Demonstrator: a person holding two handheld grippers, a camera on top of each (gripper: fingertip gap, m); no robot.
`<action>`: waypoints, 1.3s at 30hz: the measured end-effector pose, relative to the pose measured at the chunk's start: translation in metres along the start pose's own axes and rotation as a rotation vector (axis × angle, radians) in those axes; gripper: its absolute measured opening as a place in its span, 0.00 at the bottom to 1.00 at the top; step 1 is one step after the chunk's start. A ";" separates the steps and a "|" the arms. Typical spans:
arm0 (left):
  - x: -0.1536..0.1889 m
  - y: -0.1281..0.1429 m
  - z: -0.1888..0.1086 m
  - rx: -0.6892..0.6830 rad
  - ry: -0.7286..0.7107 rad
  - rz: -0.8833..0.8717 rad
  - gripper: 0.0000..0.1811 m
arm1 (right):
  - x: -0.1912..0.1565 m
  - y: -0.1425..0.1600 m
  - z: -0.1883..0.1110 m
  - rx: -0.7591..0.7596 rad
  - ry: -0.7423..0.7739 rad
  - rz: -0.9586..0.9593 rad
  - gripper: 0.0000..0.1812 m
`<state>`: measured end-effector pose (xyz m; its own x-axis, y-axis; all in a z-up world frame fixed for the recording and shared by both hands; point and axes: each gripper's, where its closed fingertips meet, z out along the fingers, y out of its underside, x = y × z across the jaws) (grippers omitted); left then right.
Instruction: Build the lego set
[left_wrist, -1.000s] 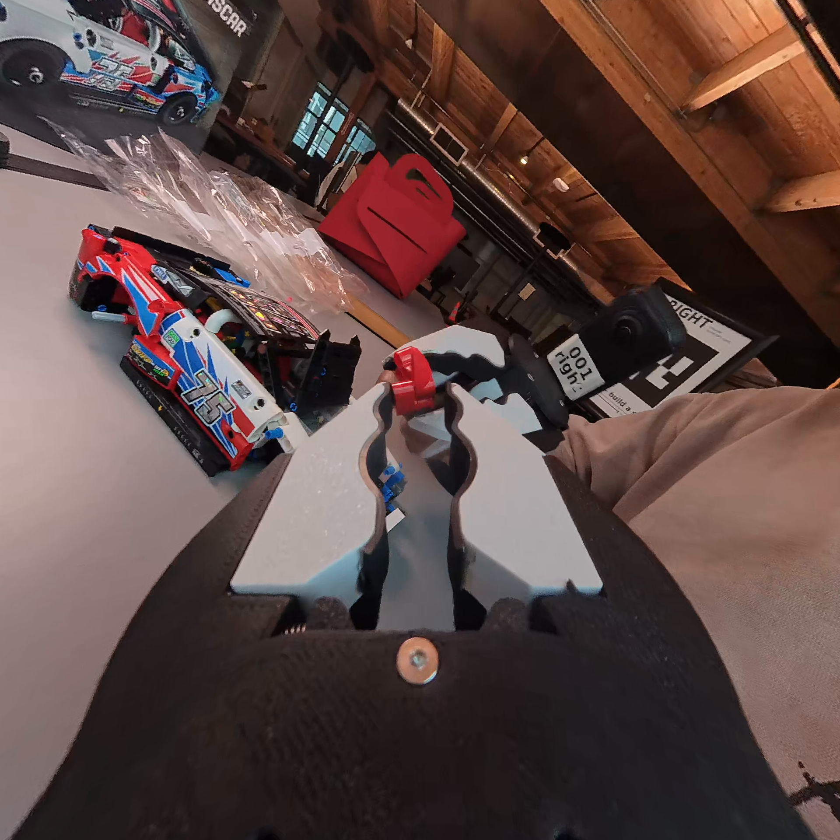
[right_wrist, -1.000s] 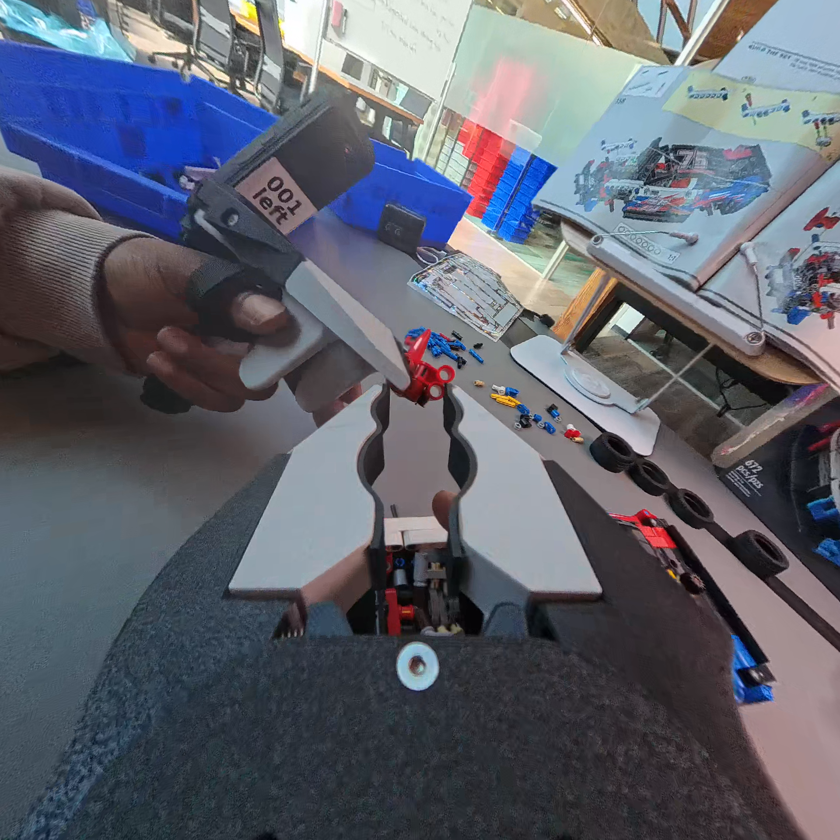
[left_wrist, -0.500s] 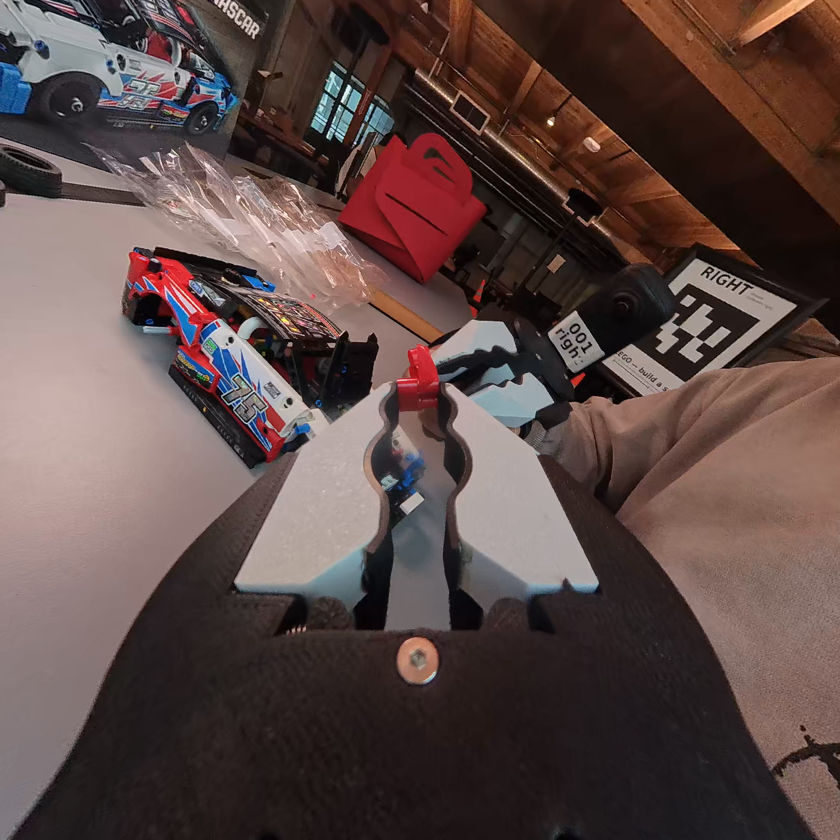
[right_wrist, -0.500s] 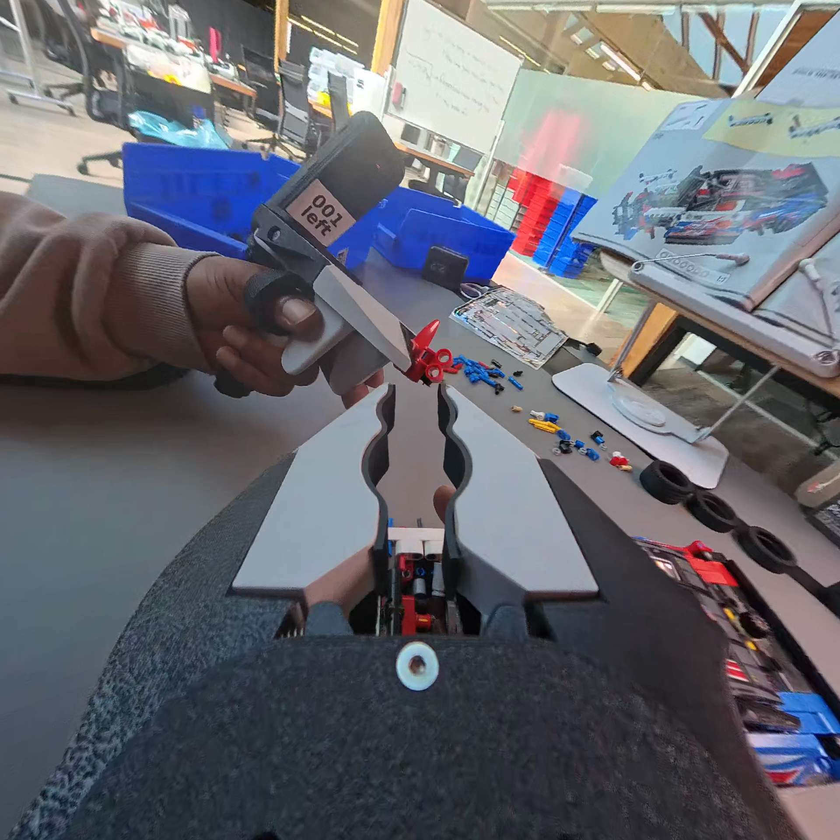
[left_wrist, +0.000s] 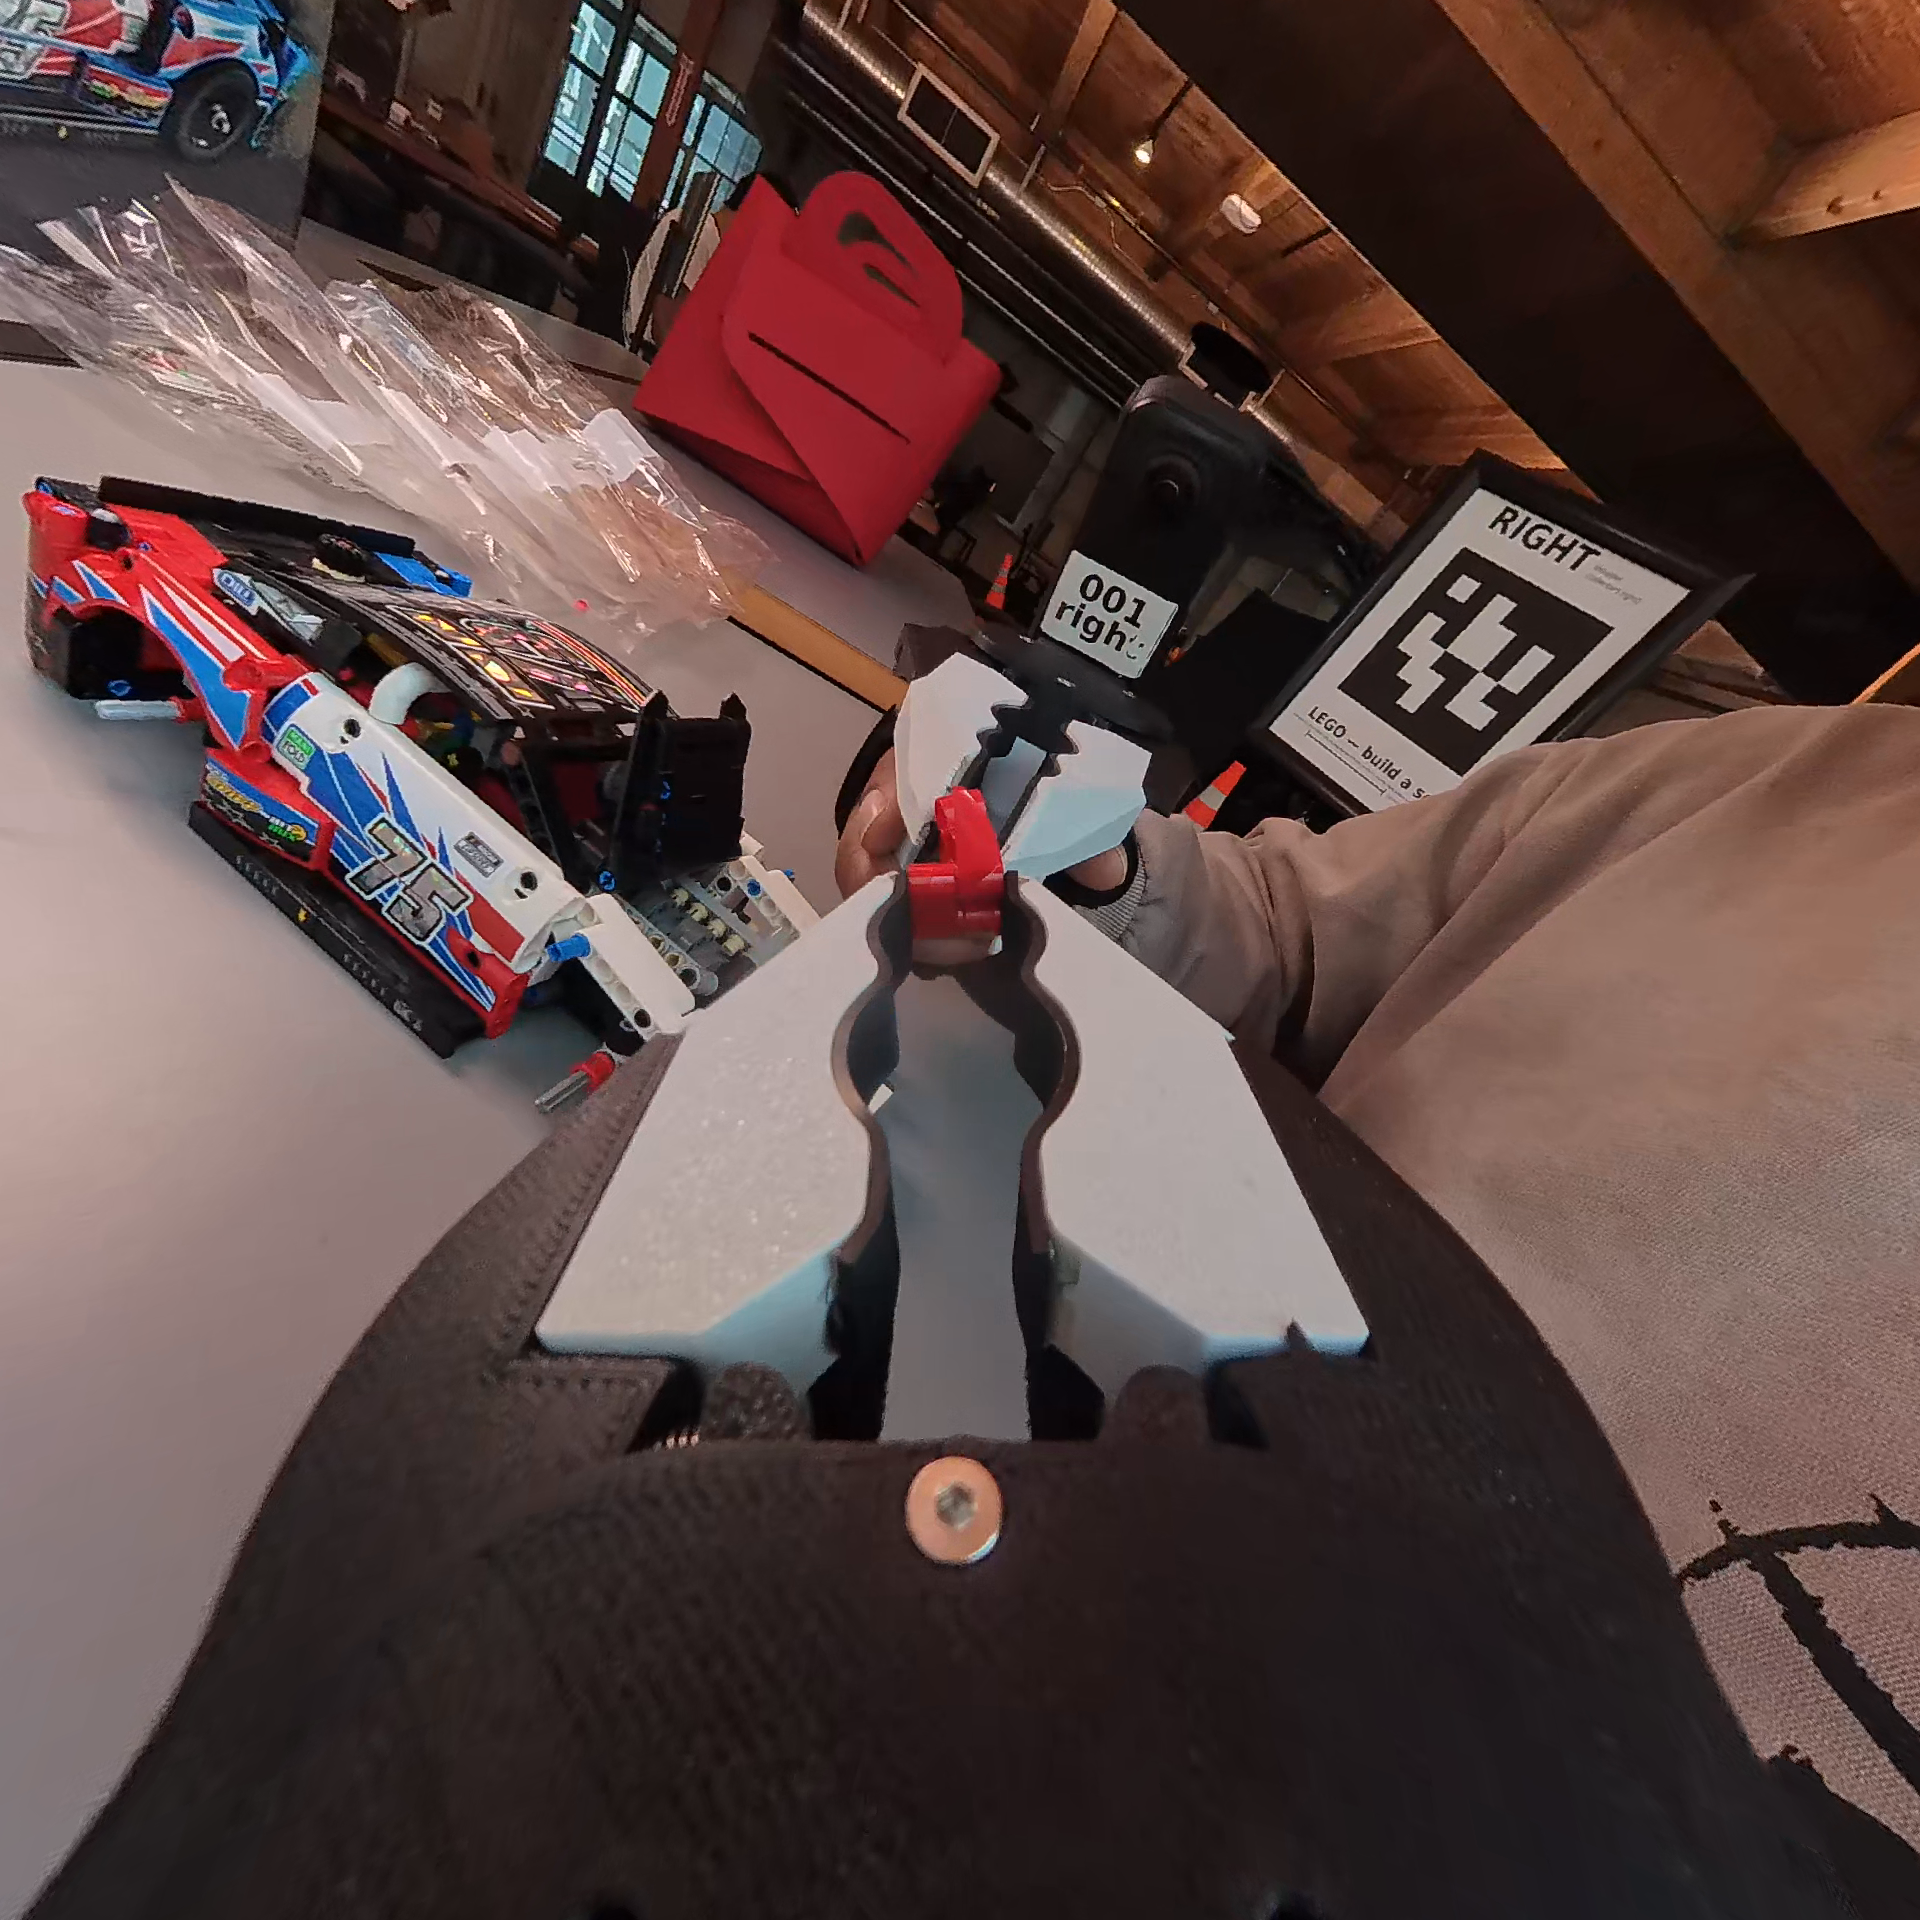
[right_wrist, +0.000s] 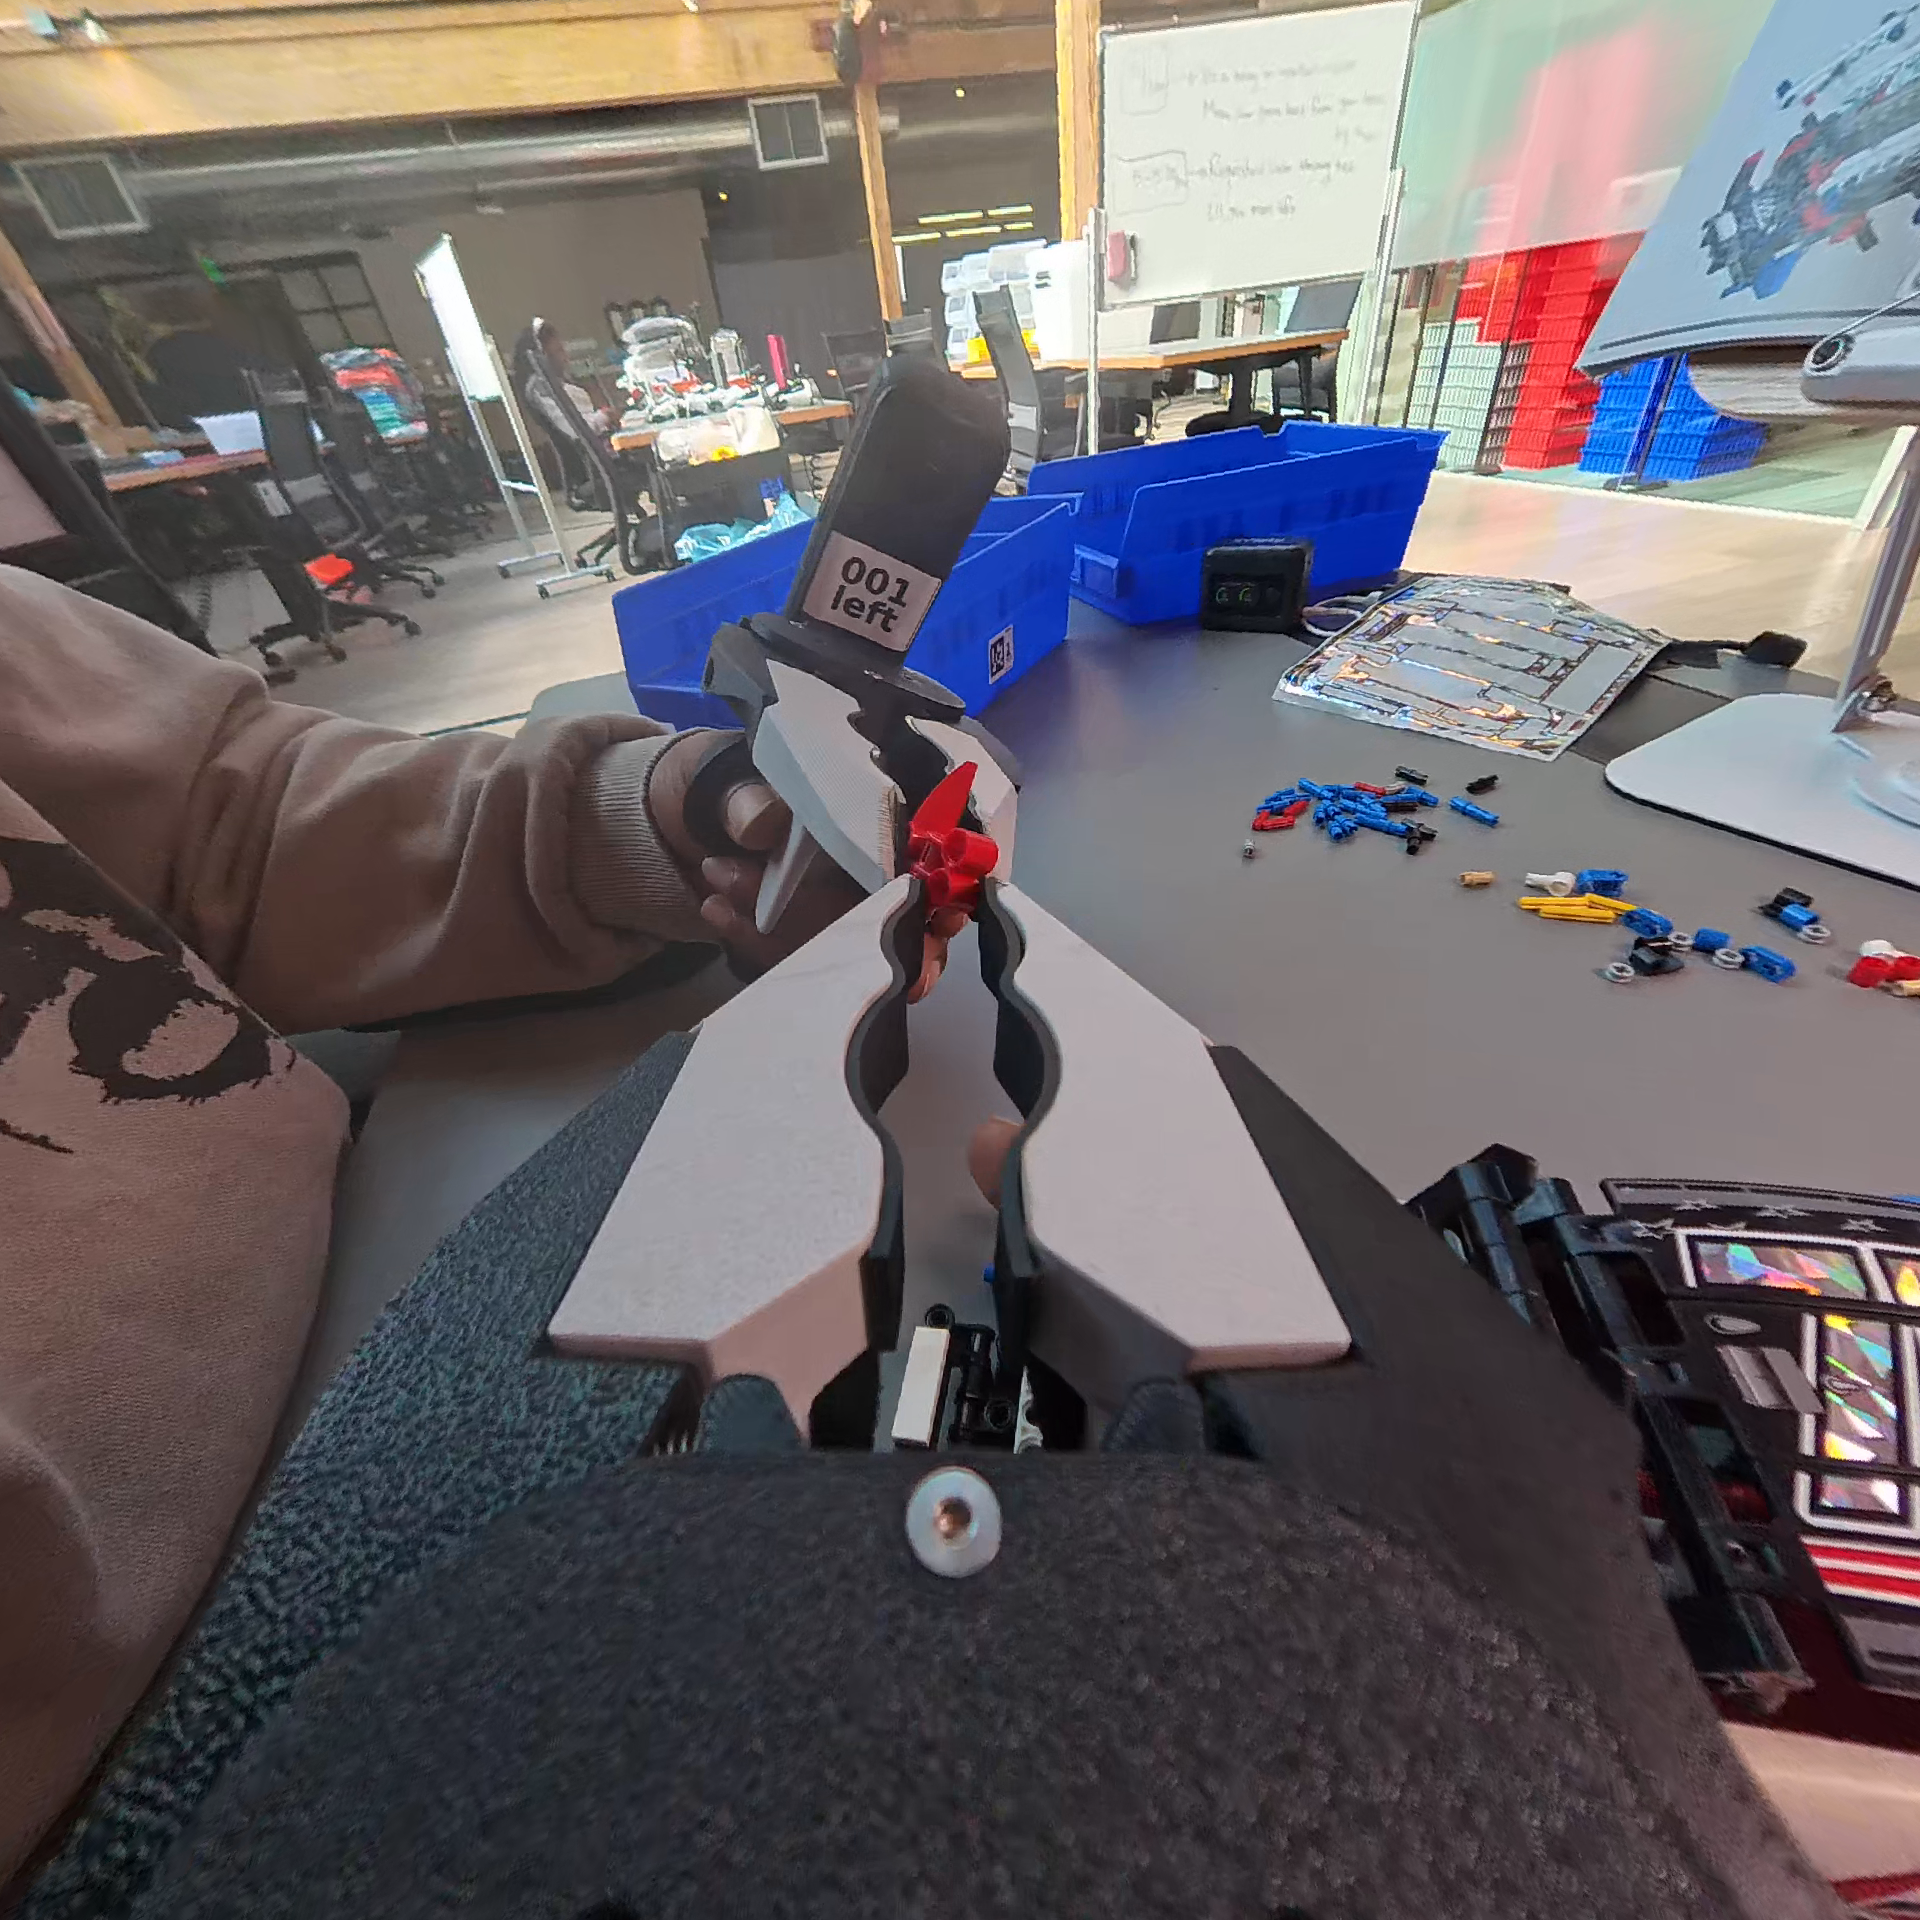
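Note:
A small red lego piece (left_wrist: 961, 868) sits between the tips of my left gripper (left_wrist: 956, 909), which is shut on it above the table. My right gripper (right_wrist: 951, 899) meets it tip to tip. Its jaws have narrowed around the lower end of the same red piece (right_wrist: 951, 847). The right gripper also shows in the left wrist view (left_wrist: 1023, 790), and the left gripper in the right wrist view (right_wrist: 920, 800). The part-built red, white and blue lego car (left_wrist: 364, 810) lies on the grey table to the left; its black rear (right_wrist: 1714, 1403) is beside my right gripper.
Loose blue, yellow and red pieces (right_wrist: 1351, 810) lie on the table (right_wrist: 1351, 1039), with a sticker sheet (right_wrist: 1475, 665), blue bins (right_wrist: 1226, 520) and a book stand base (right_wrist: 1766, 790) behind. Clear bags (left_wrist: 416, 416), a red box (left_wrist: 821, 384) and a framed sign (left_wrist: 1475, 655) stand beyond the car. My two grippers' fingertips are within a few centimetres of each other.
The two grippers have turned to face each other tip to tip. My right gripper's jaws have narrowed onto the red piece that my left gripper holds.

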<state>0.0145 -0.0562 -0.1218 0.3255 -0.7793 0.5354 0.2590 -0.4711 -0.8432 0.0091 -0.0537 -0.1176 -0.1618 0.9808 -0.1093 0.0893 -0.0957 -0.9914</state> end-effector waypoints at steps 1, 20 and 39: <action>-0.001 0.000 0.000 -0.001 -0.008 -0.007 0.08 | 0.001 0.001 0.000 -0.005 0.011 -0.009 0.04; -0.018 0.002 -0.001 0.002 -0.127 0.003 0.08 | 0.014 0.008 0.003 -0.041 0.106 -0.070 0.04; 0.007 0.009 0.005 -0.061 -0.019 0.123 0.08 | -0.011 0.003 -0.006 -0.017 -0.176 0.158 0.05</action>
<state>0.0234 -0.0639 -0.1259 0.3687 -0.8251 0.4282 0.1608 -0.3971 -0.9036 0.0173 -0.0639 -0.1194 -0.3135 0.9087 -0.2756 0.1439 -0.2414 -0.9597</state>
